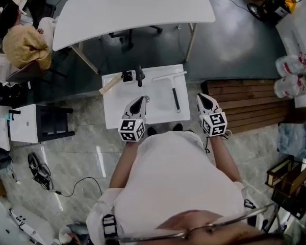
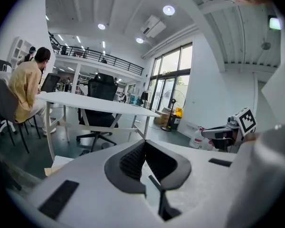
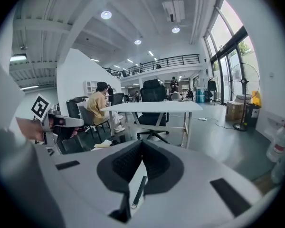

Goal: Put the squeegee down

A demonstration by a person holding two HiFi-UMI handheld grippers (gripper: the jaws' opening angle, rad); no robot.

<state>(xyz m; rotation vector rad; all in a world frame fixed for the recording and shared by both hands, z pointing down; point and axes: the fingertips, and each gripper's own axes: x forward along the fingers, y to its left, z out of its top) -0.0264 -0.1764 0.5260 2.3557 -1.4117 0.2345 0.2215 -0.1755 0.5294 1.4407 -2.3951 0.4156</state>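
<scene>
Looks done: squeegee [image 1: 174, 91] flat on the desk [image 1: 160, 108]; left gripper [image 1: 142, 99] and right gripper [image 1: 204, 97] near, jaws closed tight, holding nothing.

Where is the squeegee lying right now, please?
In the head view, the squeegee lies flat on the small white table, on its right half, just left of the right tool and apart from it.

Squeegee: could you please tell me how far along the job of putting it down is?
Done: the squeegee lies flat on the small white table. In hand: nothing; the left gripper and right gripper are both shut, empty, clear of it. Left: apparently nothing.
</scene>
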